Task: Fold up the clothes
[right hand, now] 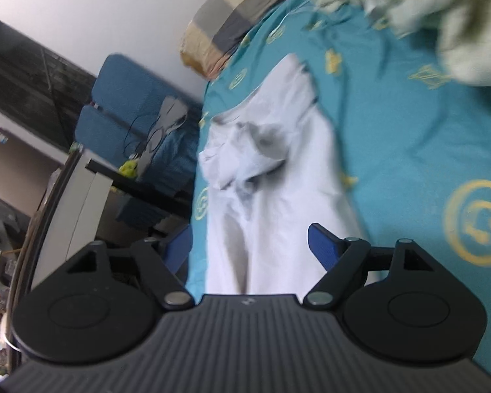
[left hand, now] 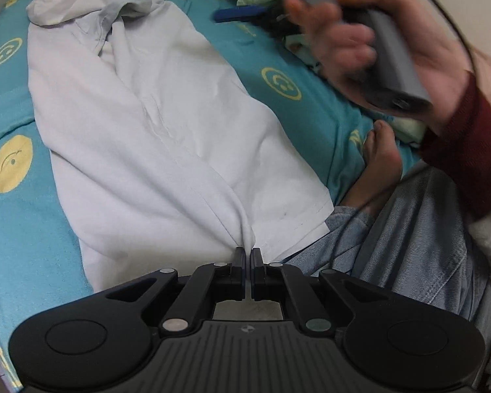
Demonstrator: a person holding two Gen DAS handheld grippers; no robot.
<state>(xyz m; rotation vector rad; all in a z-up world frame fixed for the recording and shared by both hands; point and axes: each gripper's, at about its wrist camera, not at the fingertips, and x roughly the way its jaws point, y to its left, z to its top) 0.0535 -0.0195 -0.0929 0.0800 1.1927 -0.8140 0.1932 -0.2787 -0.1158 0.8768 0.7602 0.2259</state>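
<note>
You are only beginning: the white shirt (left hand: 154, 124) is lying long and wrinkled on the bed (left hand: 16, 229), its collar end bunched at the far side, and no neat fold is showing yet. Your left claw (left hand: 246, 255) is pinching the near hem tightly. Your right claw (right hand: 250, 245) is hanging wide above the shirt, gripping nothing.

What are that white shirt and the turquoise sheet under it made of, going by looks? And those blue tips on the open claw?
White shirt: thin matte woven or knit cloth, probably cotton; it creases softly and shows a stitched hem.
Turquoise sheet: matte fabric with printed yellow faces, slightly fuzzy.
Right gripper fingertips: blue, finely textured pads, likely rubber or plastic; the blur leaves it open.
</note>
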